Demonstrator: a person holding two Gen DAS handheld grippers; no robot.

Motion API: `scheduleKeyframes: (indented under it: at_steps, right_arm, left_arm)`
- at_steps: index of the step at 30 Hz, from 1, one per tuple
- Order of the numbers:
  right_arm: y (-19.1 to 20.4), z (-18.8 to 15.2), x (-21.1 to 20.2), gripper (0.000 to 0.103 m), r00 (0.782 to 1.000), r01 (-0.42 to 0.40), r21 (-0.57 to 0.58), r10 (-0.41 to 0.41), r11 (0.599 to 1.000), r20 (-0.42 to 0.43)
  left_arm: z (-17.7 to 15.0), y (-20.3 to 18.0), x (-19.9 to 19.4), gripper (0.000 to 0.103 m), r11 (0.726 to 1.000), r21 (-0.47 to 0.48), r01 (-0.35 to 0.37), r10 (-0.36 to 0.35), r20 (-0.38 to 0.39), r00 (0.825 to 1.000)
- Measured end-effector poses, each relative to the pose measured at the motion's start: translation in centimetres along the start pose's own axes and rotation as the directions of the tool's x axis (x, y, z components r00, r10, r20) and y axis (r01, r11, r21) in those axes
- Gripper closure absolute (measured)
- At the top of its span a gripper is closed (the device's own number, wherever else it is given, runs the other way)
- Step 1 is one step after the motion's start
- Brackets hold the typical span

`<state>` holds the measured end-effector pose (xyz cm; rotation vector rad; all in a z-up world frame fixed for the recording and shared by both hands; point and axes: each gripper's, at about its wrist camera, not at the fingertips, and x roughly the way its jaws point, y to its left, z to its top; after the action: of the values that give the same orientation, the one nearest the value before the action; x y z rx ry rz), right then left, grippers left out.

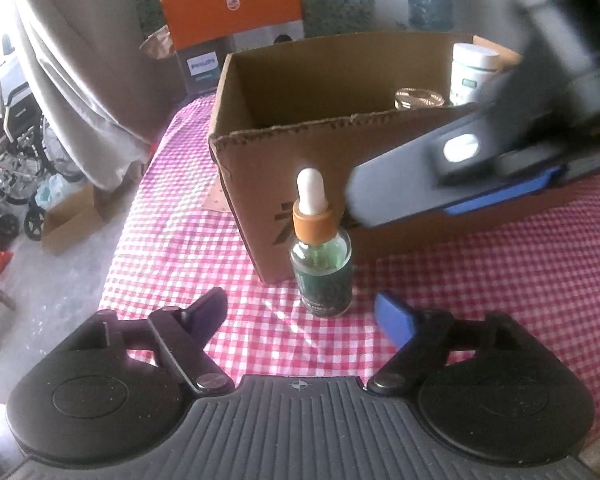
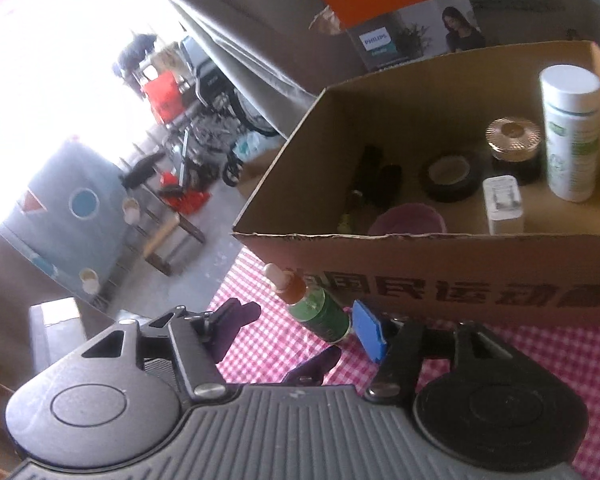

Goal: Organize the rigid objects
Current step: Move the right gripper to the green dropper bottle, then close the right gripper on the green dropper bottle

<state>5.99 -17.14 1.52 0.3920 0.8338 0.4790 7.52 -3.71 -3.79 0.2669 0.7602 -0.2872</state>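
Dropper bottle (image 1: 321, 268) stands upright on the checked tablecloth (image 1: 480, 288), just in front of the near wall of the cardboard box (image 1: 256, 160), green glass with an amber collar and white rubber bulb. Left gripper (image 1: 300, 312) sits low and near, jaws apart, nothing between them; the bottle is centred ahead of the gap but beyond the fingertips. Right gripper (image 2: 306, 322) comes in from the right, its jaws also apart and empty; in its own view the bottle (image 2: 320, 308) lies in line with the gap, and I cannot tell whether the blue pad touches the glass. Box already holds a white canister (image 2: 571, 132), a gold-lidded jar (image 2: 514, 142), a tape roll (image 2: 450, 174) and a small white block (image 2: 503, 204). Judgement: one gripper should take the bottle, not both. Grip the glass body below the collar, never the soft bulb; close square so it does not tip against the box. Lift straight up, clear the torn near rim, then set it upright in the open left part of the floor, apart from the jars.
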Motion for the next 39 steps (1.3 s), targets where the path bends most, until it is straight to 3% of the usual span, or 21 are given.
scheduleKeyframes:
  at_steps: [5,15,19,25,33,39]
  right_arm:
    - [0.4,0.6,2.2,0.047,1.000,0.019,-0.021,-0.019,1.000,-0.024]
    - [0.7,0.8,4.5,0.057,0.998,0.037,-0.011,-0.038,0.999,-0.056]
    - [0.7,0.8,5.0,0.061,0.997,0.035,0.004,-0.035,0.999,-0.069]
    - [0.3,1.0,4.6,0.062,0.996,0.034,0.023,-0.032,0.999,-0.083]
    - [0.0,0.4,2.6,0.063,0.994,0.067,0.004,-0.066,0.998,-0.090]
    - [-0.4,0.0,2.6,0.063,0.994,0.075,0.008,-0.075,0.997,-0.080]
  left_arm:
    - [0.0,0.3,0.7,0.040,1.000,-0.002,0.029,-0.029,0.003,1.000]
    - [0.2,1.2,2.1,0.057,0.995,-0.024,0.100,-0.099,0.007,0.995]
    - [0.2,1.2,2.2,0.071,0.993,-0.035,0.117,-0.116,0.017,0.993]
    - [0.2,1.1,1.9,0.072,0.991,-0.035,0.130,-0.130,0.017,0.991]
    - [-0.6,-0.3,0.7,0.072,0.977,0.003,0.212,-0.212,0.007,0.977]
    - [-0.9,-1.8,0.2,0.072,0.978,0.048,0.205,-0.206,0.022,0.978]
